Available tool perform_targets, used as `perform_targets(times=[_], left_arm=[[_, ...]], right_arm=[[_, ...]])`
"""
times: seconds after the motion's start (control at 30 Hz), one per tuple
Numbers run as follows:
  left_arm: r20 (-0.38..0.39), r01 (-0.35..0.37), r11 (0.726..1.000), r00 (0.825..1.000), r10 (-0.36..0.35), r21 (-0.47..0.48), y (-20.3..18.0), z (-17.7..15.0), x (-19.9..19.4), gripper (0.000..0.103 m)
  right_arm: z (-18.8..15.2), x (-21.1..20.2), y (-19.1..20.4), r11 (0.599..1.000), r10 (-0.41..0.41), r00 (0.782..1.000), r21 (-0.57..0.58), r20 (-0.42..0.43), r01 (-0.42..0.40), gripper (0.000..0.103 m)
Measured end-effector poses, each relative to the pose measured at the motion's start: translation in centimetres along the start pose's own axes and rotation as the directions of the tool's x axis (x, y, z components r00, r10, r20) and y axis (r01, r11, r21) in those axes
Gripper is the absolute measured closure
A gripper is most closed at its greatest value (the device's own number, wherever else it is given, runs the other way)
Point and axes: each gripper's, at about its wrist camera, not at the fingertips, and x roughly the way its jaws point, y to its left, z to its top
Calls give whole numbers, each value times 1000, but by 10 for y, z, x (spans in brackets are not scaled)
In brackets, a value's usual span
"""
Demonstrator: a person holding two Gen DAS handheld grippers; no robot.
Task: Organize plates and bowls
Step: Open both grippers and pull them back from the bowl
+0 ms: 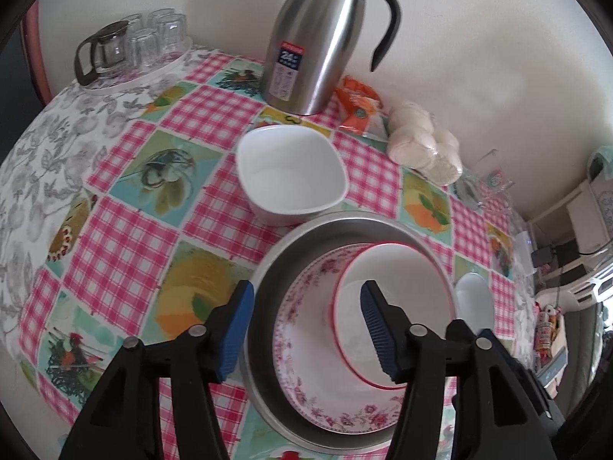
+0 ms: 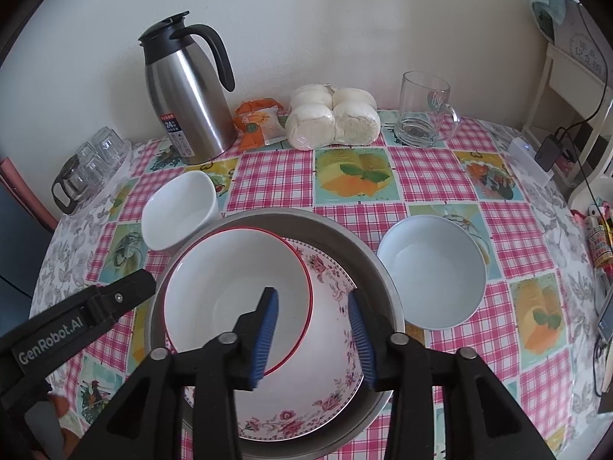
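Note:
A steel pan (image 1: 283, 253) (image 2: 345, 237) holds a floral plate (image 1: 299, 360) (image 2: 329, 280). A red-rimmed white bowl (image 1: 390, 283) (image 2: 230, 280) rests tilted on the plate. A square white bowl (image 1: 287, 168) (image 2: 176, 207) stands behind the pan. A pale blue bowl (image 2: 429, 272) (image 1: 473, 303) sits to the pan's right. My left gripper (image 1: 306, 329) is open above the pan's left side. My right gripper (image 2: 312, 333) is open over the plate, its left finger over the red-rimmed bowl and its right finger near the plate's right edge.
A steel thermos jug (image 1: 322, 38) (image 2: 187, 96), an orange snack packet (image 2: 256, 122), wrapped buns (image 2: 333, 119) and a glass mug (image 2: 425, 111) stand along the wall. A tray of glasses (image 1: 134, 50) (image 2: 88, 165) sits at the far left. Shelves and cables are to the right of the table.

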Motion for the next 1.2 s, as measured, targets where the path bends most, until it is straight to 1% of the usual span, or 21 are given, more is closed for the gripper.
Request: perform_targets(times=[0.03, 0.13, 0.23, 0.37, 0.5, 0.57, 0.6, 0.67, 0.73, 0.77, 0.83, 0.93, 1.07, 1.2], left_arm=[[-2, -8, 1000, 1000, 8, -3, 1, 0, 1, 42], [-5, -18, 1000, 1000, 18, -15, 5, 1, 1, 38], [-1, -45, 999, 999, 45, -22, 7, 1, 2, 29], [8, -85, 996, 996, 85, -28, 10, 2, 2, 27], [12, -118, 993, 993, 118, -28, 14, 2, 4, 23], [16, -127, 991, 992, 128, -29, 15, 2, 4, 17], [20, -132, 991, 991, 132, -30, 15, 2, 5, 16], [36, -146, 989, 988, 147, -33, 16, 3, 3, 15], [60, -166, 985, 984, 168, -37, 18, 3, 1, 13], [79, -181, 983, 980, 184, -41, 19, 3, -1, 7], [100, -198, 979, 974, 203, -50, 22, 4, -3, 4], [122, -201, 977, 970, 209, -71, 27, 6, -7, 4], [123, -196, 977, 971, 206, -87, 32, 6, -8, 4], [115, -213, 973, 968, 223, -94, 42, 8, -7, 4]], right_arm=[[0, 0, 0, 1000, -3, 1000, 0, 1, 3, 45], [0, 0, 1, 1000, -21, 1000, -6, 0, 21, 35], [0, 3, 1, 999, -36, 999, -7, -12, 36, 28], [-1, 7, 1, 999, -42, 999, -13, -24, 42, 24], [-1, 7, 2, 999, -47, 999, -20, -19, 47, 10], [0, 7, 2, 999, -49, 999, -25, -16, 48, 7], [0, 7, 3, 998, -49, 999, -28, -16, 48, 6], [0, 7, 3, 998, -49, 999, -32, -13, 48, 1], [-1, 6, 3, 998, -51, 999, -37, -2, 51, 0], [-1, 6, 3, 998, -53, 999, -39, -1, 53, 0], [-1, 6, 3, 997, -62, 998, -42, -1, 62, 0], [-1, 6, 2, 998, -58, 998, -36, 7, 58, 0], [0, 1, 5, 999, -38, 999, -34, 25, 38, 0], [-1, -6, 20, 998, -18, 998, -60, 60, 21, 0]])
